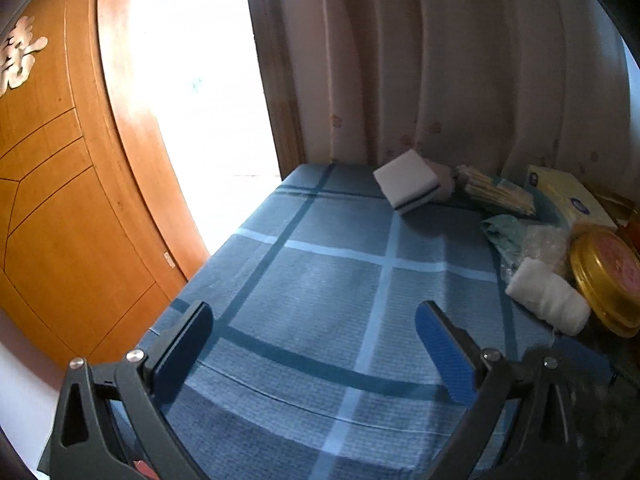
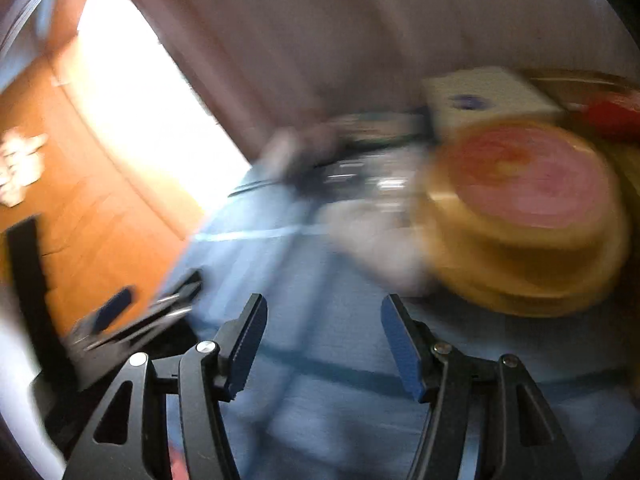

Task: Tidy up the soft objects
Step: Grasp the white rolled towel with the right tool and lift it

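Note:
A blue checked cloth (image 1: 328, 280) covers the table. A white sponge block with a dark stripe (image 1: 408, 182) lies at its far end. A white rolled towel (image 1: 548, 298) rests at the right, beside crumpled plastic wrap (image 1: 540, 240) and a teal bag (image 1: 502, 232). My left gripper (image 1: 314, 344) hovers open over the bare cloth, nothing between its fingers. The right wrist view is blurred by motion. My right gripper (image 2: 324, 340) stands open above the cloth (image 2: 340, 400), empty. A pale soft shape, probably the towel (image 2: 380, 240), lies ahead of it. The left gripper (image 2: 132, 316) shows at the left.
A gold round tin with a pink lid (image 1: 608, 276) (image 2: 532, 208) sits at the right edge. A yellow tissue box (image 1: 568, 196) (image 2: 488, 96) and a striped yellow bundle (image 1: 500, 192) lie behind. A wooden door (image 1: 60, 200) stands left, curtains (image 1: 440, 60) behind.

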Demonstrator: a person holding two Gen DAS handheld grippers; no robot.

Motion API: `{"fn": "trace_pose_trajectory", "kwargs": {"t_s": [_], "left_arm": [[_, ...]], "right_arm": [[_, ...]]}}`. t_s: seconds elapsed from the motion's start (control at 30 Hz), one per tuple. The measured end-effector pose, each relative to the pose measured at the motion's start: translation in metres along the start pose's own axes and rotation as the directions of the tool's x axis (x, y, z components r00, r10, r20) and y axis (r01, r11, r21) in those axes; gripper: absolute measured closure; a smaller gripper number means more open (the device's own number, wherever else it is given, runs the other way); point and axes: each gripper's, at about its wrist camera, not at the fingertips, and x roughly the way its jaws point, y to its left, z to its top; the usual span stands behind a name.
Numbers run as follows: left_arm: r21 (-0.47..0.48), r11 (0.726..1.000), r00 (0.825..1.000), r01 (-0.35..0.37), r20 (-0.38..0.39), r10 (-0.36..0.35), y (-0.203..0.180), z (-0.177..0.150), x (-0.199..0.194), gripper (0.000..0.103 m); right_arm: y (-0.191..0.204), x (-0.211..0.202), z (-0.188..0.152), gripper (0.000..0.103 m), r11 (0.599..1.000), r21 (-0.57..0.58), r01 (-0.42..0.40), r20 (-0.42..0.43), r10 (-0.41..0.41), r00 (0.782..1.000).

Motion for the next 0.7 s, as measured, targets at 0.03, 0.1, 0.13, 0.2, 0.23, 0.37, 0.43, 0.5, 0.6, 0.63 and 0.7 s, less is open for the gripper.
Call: {"fn": "trace_pose_trajectory", "kwargs": {"t_s": [0.03, 0.1, 0.13, 0.2, 0.23, 0.37, 0.43, 0.5, 0.6, 0.63, 0.7], "left_arm": [[-0.011, 1.000, 1.000, 0.003, -0.001, -0.003, 0.003, 0.000, 0.001, 0.000], [-0.021, 1.000, 1.000, 0.001, -0.009, -0.002, 0.006, 0.001, 0.004, 0.000], [-0.021, 1.000, 1.000, -0.002, -0.008, 0.002, 0.008, 0.001, 0.004, 0.000], [-0.021, 1.000, 1.000, -0.011, -0.002, 0.011, 0.011, 0.002, 0.005, 0.000], [-0.023, 1.000, 1.000, -0.015, 0.001, 0.015, 0.013, 0.002, 0.004, 0.000], [-0.039, 0.999, 1.000, -0.025, 0.008, 0.025, 0.022, 0.005, 0.003, 0.000], [-0.050, 0.999, 1.000, -0.022, 0.009, 0.023, 0.026, 0.005, 0.004, 0.000], [-0.056, 0.998, 1.000, -0.023, 0.008, 0.024, 0.029, 0.005, 0.005, 0.000], [-0.062, 0.998, 1.000, -0.023, 0.005, 0.024, 0.031, 0.005, 0.006, 0.000], [-0.062, 0.998, 1.000, -0.021, 0.003, 0.021, 0.031, 0.006, 0.007, 0.000], [-0.057, 0.998, 1.000, -0.016, 0.004, 0.017, 0.030, 0.006, 0.006, 0.000]], "right_arm": [[0.008, 0.000, -0.001, 0.042, 0.995, -0.047, -0.082, -0.009, 0.082, 0.997], [0.021, -0.008, -0.002, 0.042, 0.987, -0.128, -0.102, 0.010, 0.104, 0.995], [0.023, -0.011, -0.001, 0.042, 0.983, -0.151, -0.101, 0.025, 0.106, 0.994], [0.024, -0.016, 0.006, 0.047, 0.978, -0.200, -0.055, 0.043, 0.065, 0.997], [0.025, -0.018, 0.009, 0.051, 0.975, -0.221, -0.025, 0.054, 0.038, 0.998], [0.032, 0.000, 0.032, 0.067, 0.902, -0.410, 0.136, 0.023, -0.139, 0.990], [0.034, 0.020, 0.037, 0.067, 0.856, -0.489, 0.170, -0.035, -0.214, 0.976], [0.034, 0.031, 0.038, 0.067, 0.799, -0.557, 0.225, -0.028, -0.289, 0.957], [0.040, 0.045, 0.035, 0.067, 0.718, -0.640, 0.274, -0.033, -0.383, 0.923], [0.042, 0.046, 0.036, 0.067, 0.699, -0.658, 0.280, -0.034, -0.400, 0.916], [0.044, 0.049, 0.038, 0.066, 0.679, -0.675, 0.288, -0.040, -0.423, 0.905]]}}
